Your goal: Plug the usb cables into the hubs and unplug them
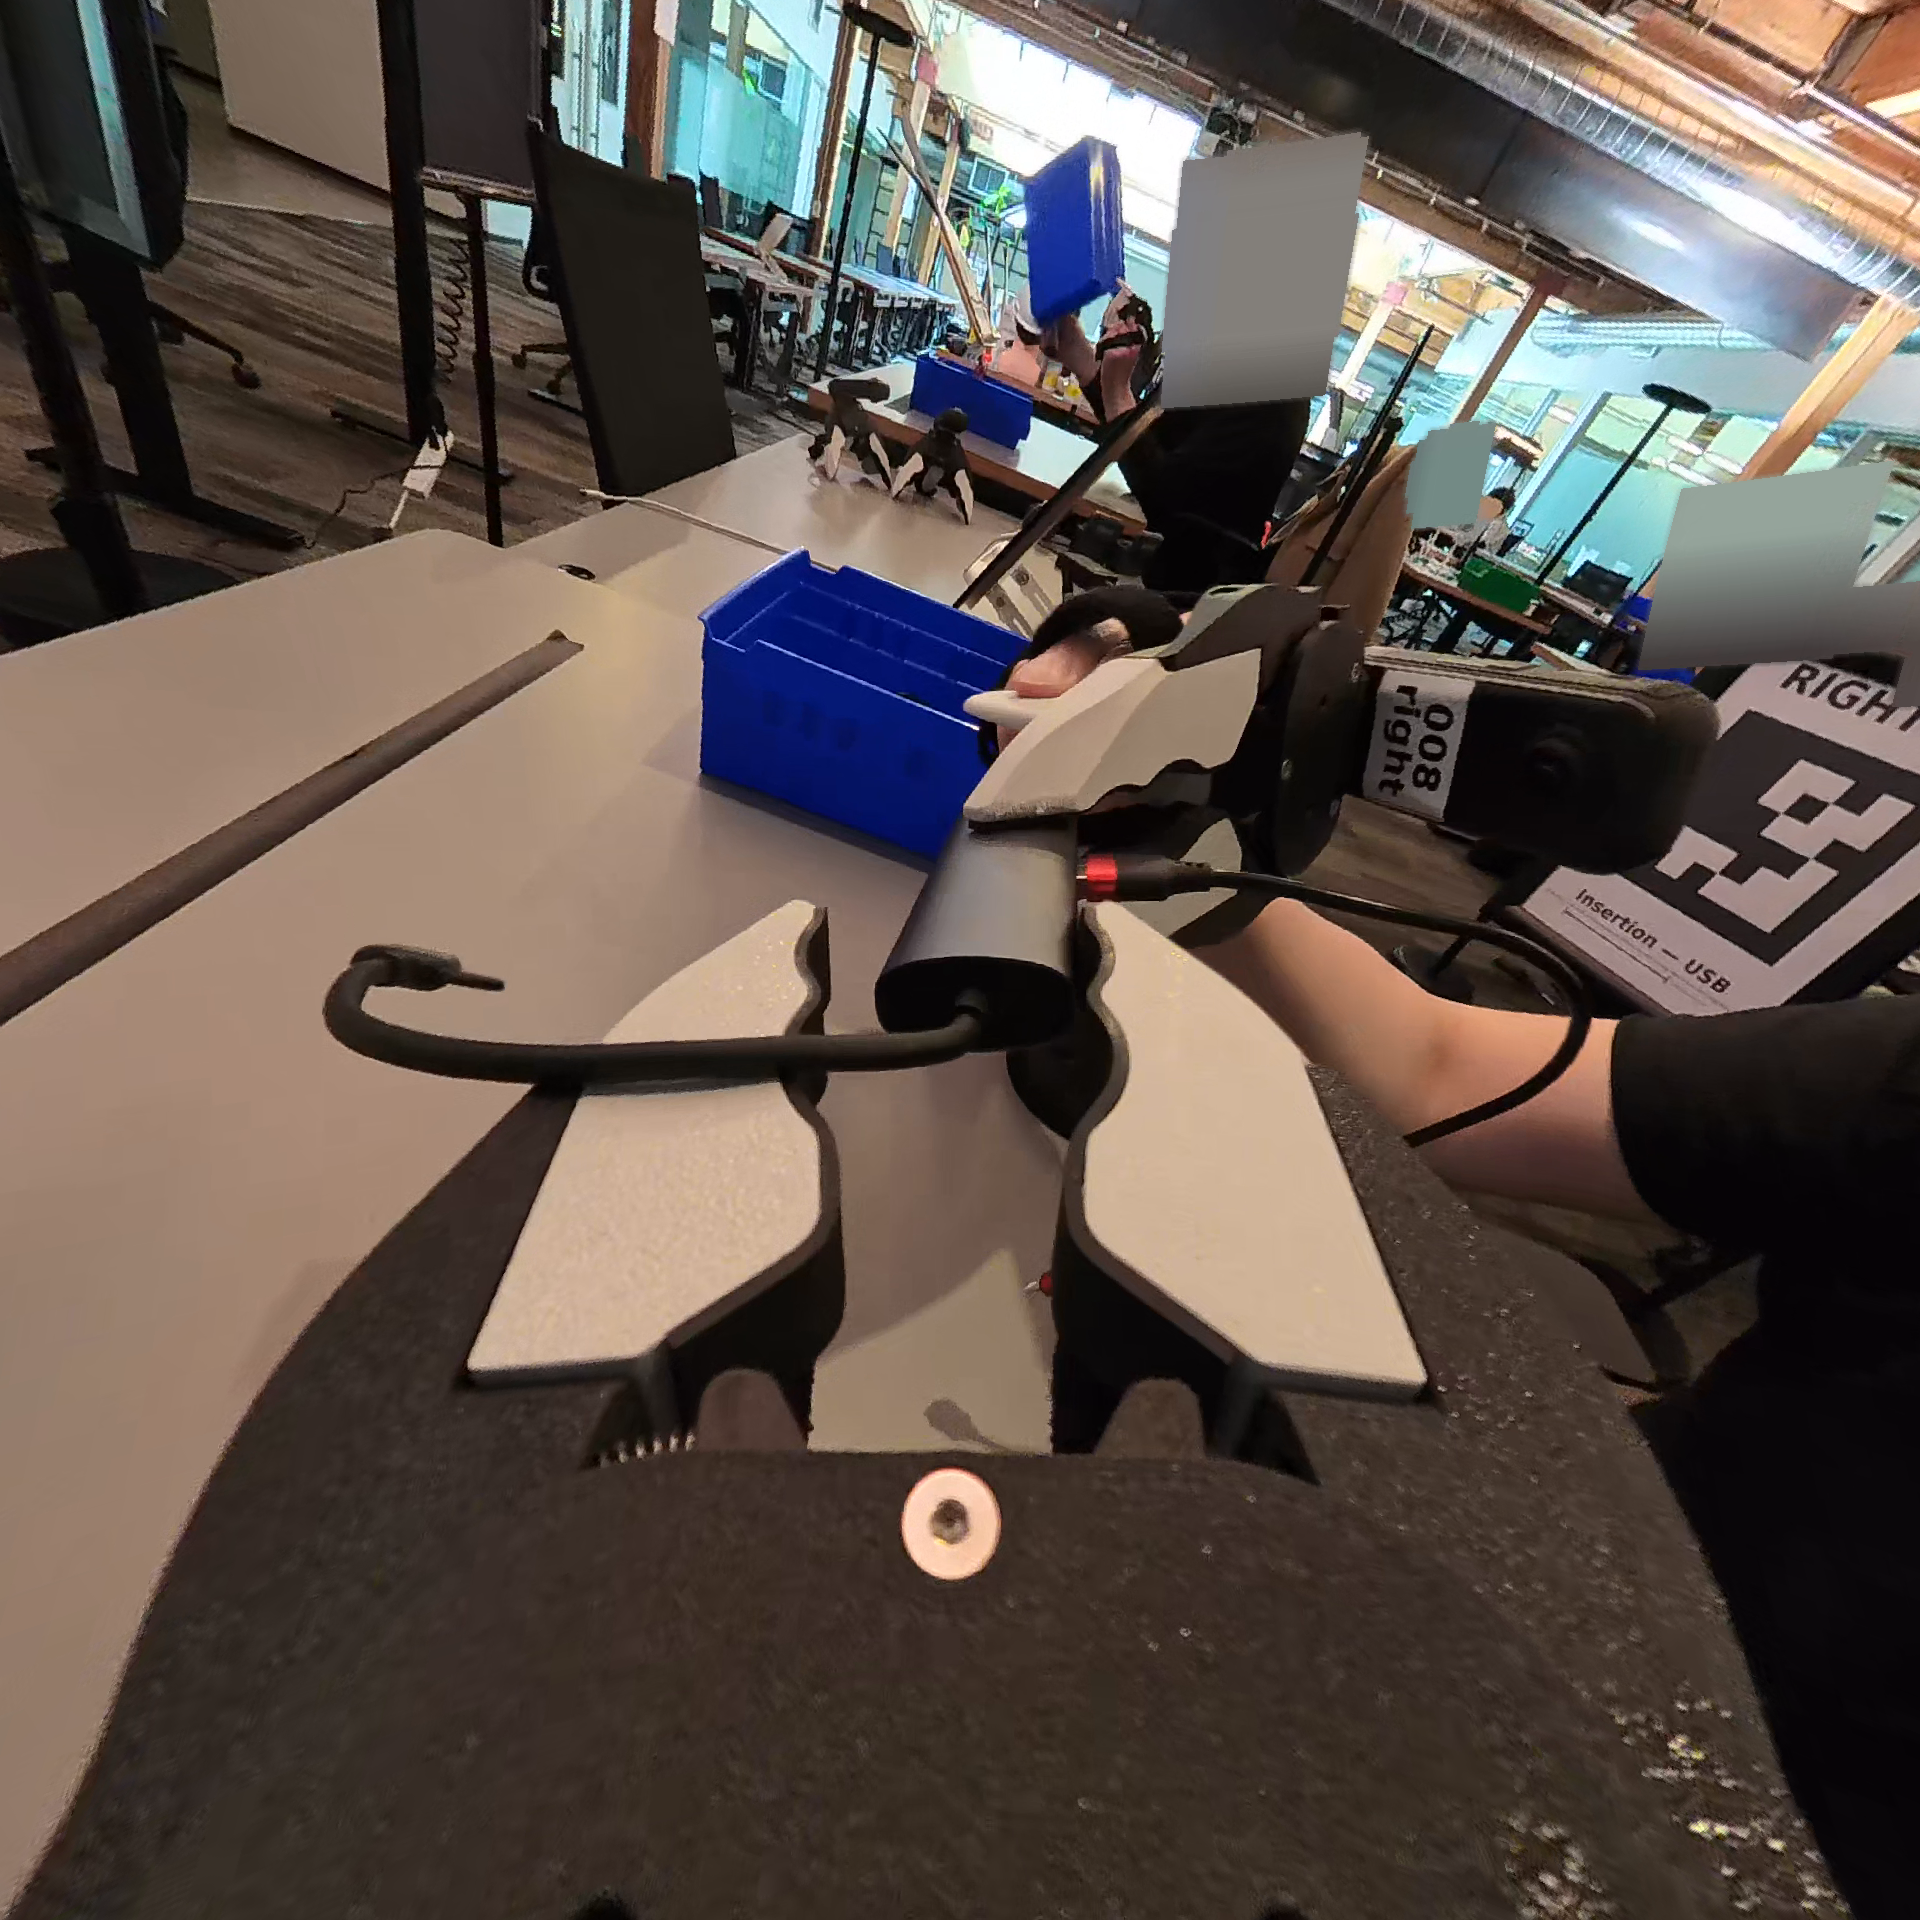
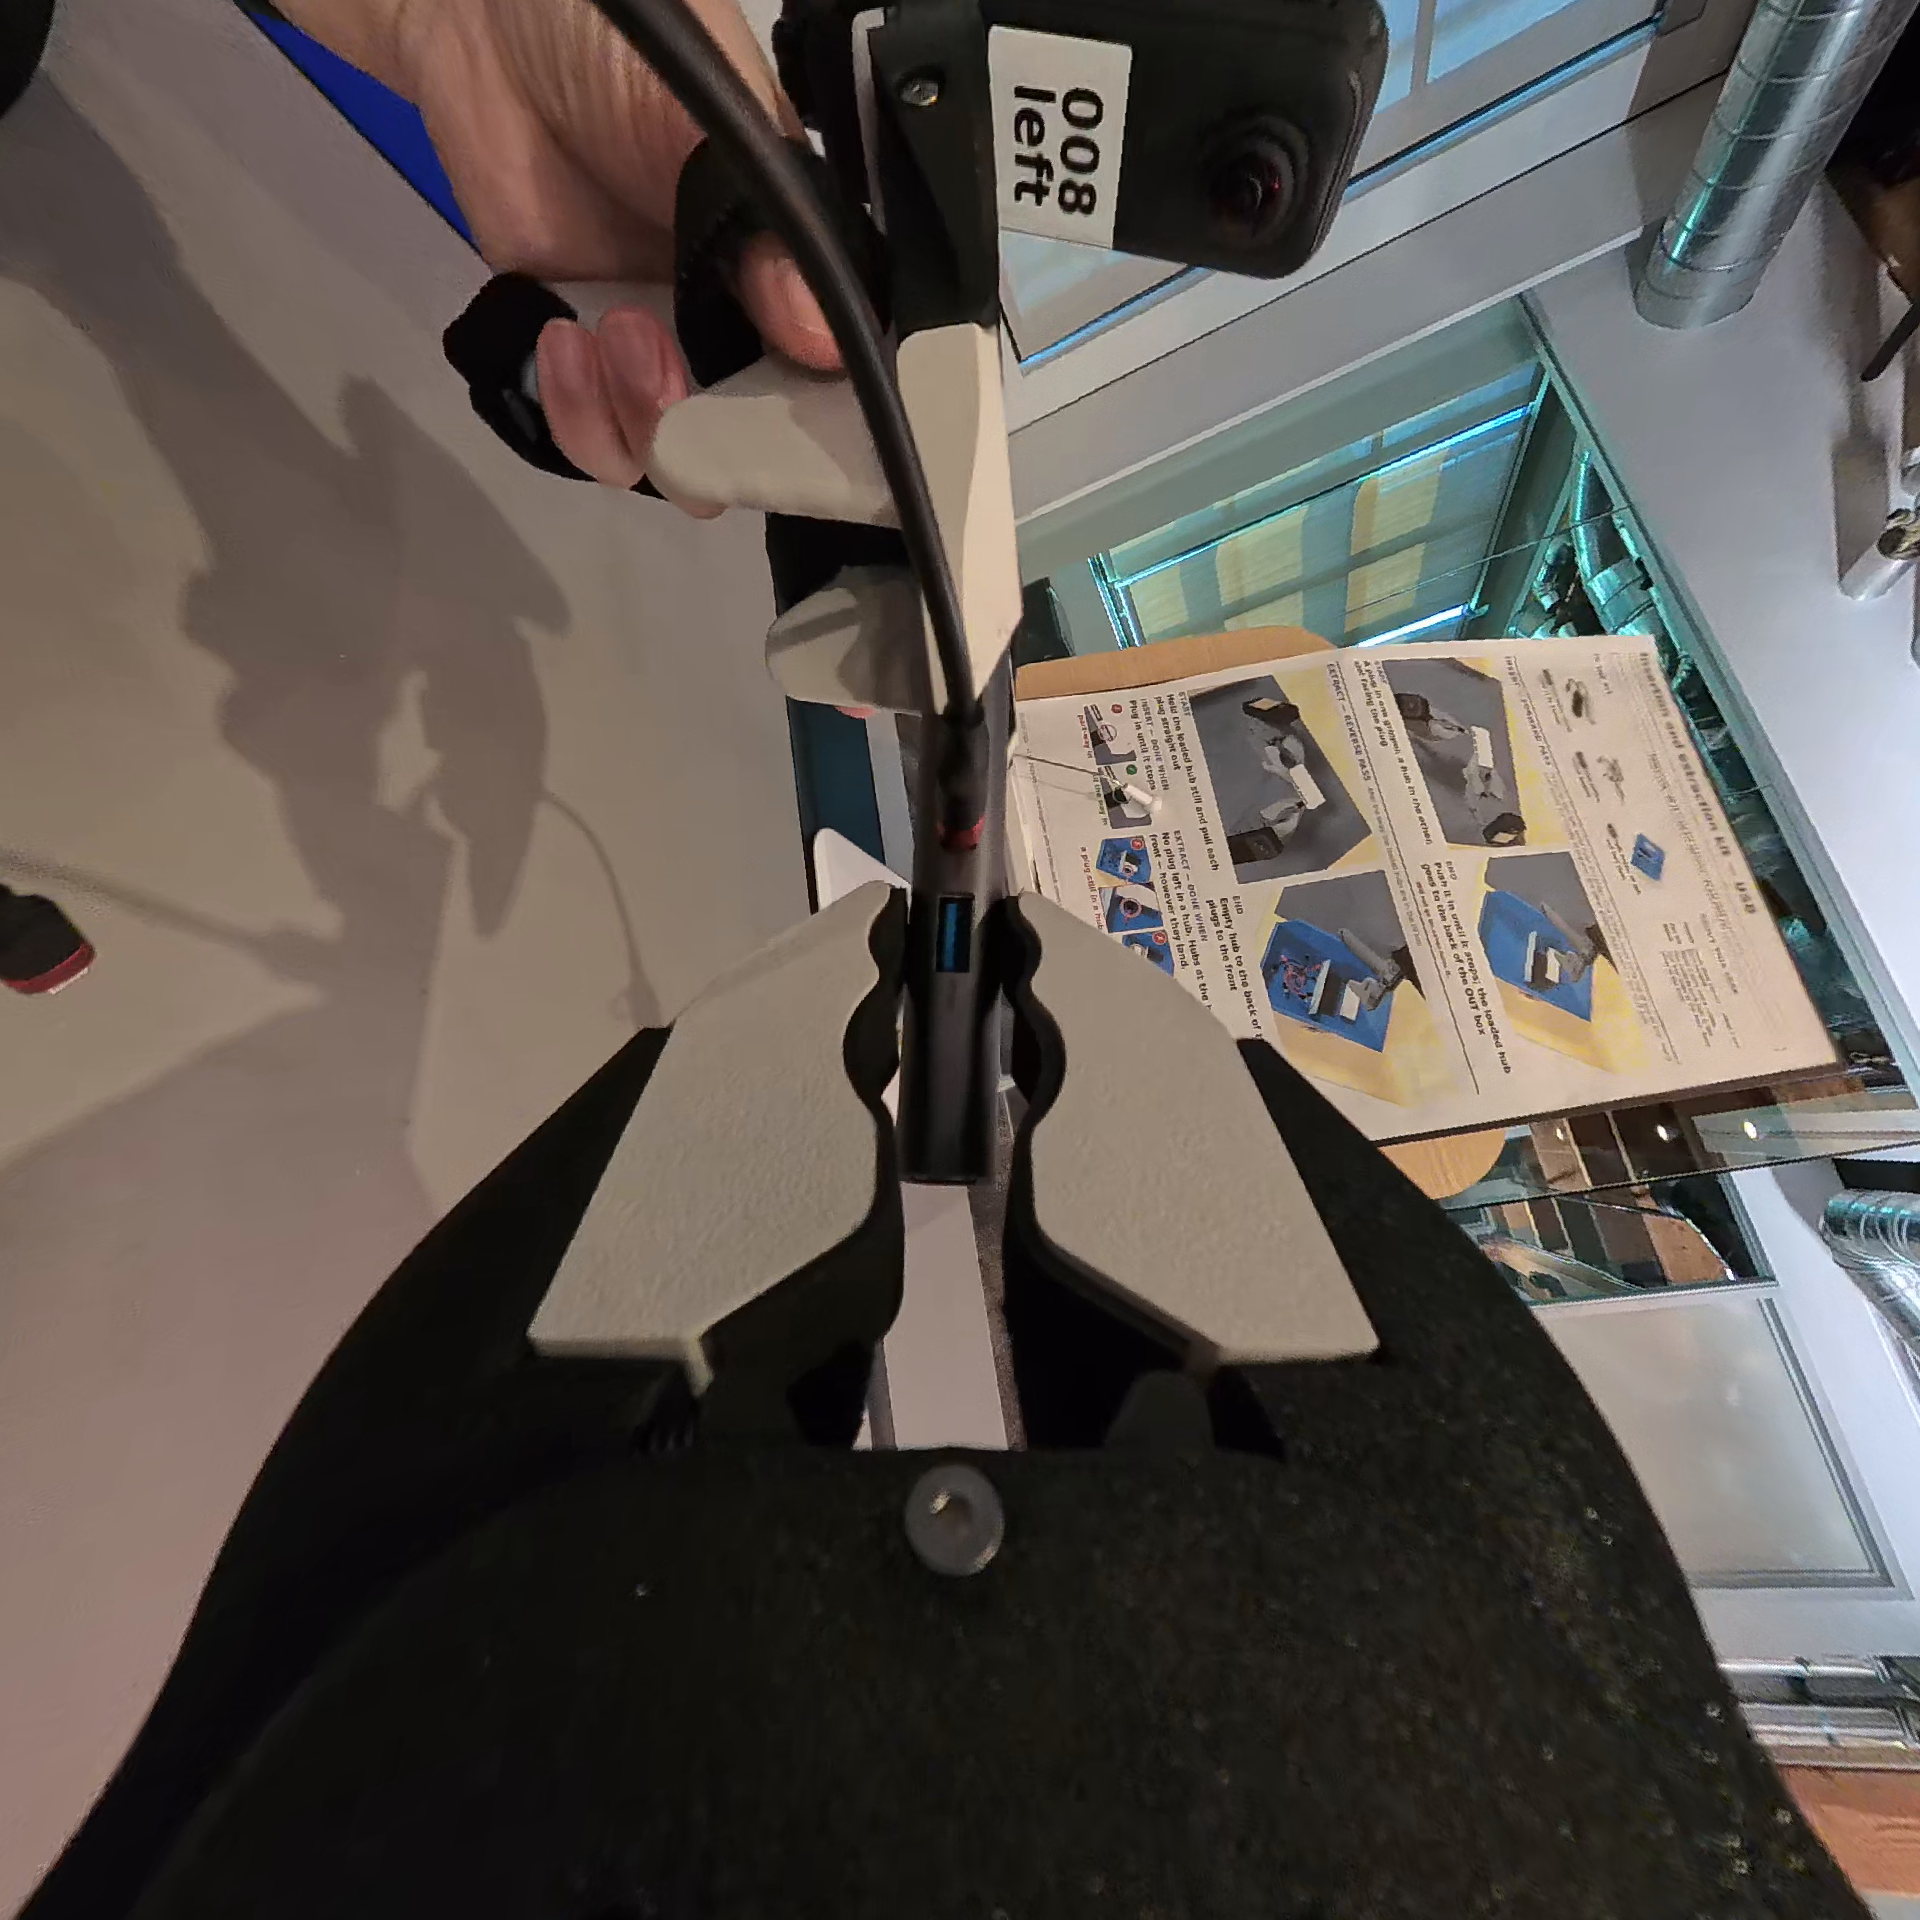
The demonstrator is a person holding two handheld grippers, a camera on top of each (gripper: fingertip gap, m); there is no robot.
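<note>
A dark grey USB hub [image 1: 977, 935] is held in the air over the table. My right gripper [image 2: 951, 914] is shut on its far end and also shows in the left wrist view [image 1: 987, 821]. A black cable with a red-collared plug [image 1: 1101, 878] sits in a side port of the hub. The same plug shows in the right wrist view [image 2: 961, 831], just past an empty blue port [image 2: 954, 930]. My left gripper [image 1: 951, 920] is open and straddles the hub's near end, with a gap on its left side. The hub's own short lead [image 1: 416, 966] curls to the left.
A blue bin [image 1: 831, 727] stands on the grey table [image 1: 312, 779] behind the hub. A marker sign [image 1: 1766, 831] stands at the right edge and an instruction sheet [image 2: 1455, 883] is propped nearby. A red and black plug [image 2: 42, 951] lies on the table. People work at tables behind. The grippers are tip to tip, or close to it.
</note>
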